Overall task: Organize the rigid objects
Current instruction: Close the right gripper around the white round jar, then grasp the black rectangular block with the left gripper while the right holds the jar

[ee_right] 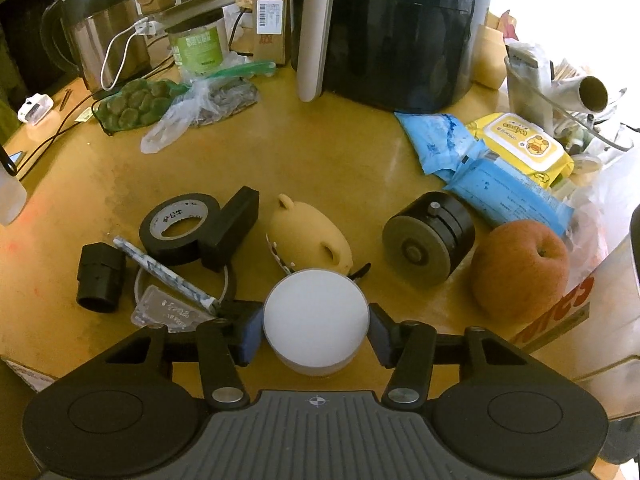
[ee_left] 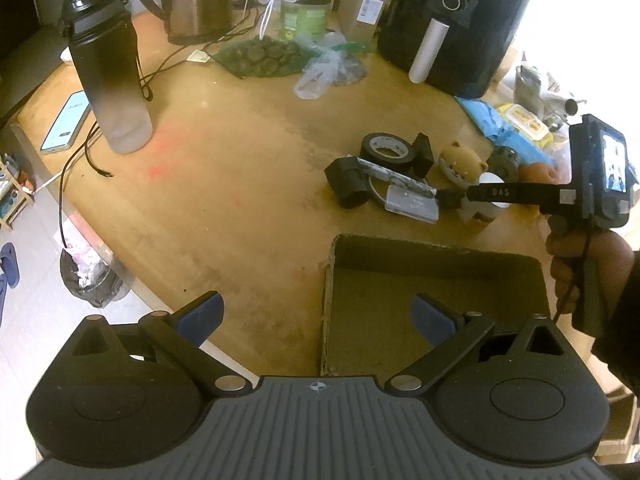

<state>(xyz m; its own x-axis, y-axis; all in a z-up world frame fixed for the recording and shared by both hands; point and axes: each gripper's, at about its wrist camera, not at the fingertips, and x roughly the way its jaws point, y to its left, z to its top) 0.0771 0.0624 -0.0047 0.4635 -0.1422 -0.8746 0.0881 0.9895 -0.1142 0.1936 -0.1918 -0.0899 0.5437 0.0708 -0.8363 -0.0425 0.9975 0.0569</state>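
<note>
In the right wrist view my right gripper (ee_right: 316,330) has its jaws around a white round container (ee_right: 316,318), the pads touching or nearly touching its sides. Beyond it lie a tan pot-shaped toy (ee_right: 310,234), a black tape roll (ee_right: 180,226), a black block (ee_right: 232,232), a black tube piece (ee_right: 99,276), a striped stick (ee_right: 168,274), a clear plastic case (ee_right: 168,312), a black-and-grey wheel part (ee_right: 430,238) and an apple (ee_right: 520,266). My left gripper (ee_left: 318,318) is open and empty above the edge of an open cardboard box (ee_left: 432,280). The right gripper shows in the left view (ee_left: 452,196).
An air fryer (ee_right: 384,28), kettle (ee_right: 104,28), green jar (ee_right: 198,46), bags of food (ee_right: 132,106) and wipes packs (ee_right: 516,146) stand at the back. In the left view a dark bottle (ee_left: 108,76), phone (ee_left: 66,122) and cables (ee_left: 80,160) sit near the table's left edge.
</note>
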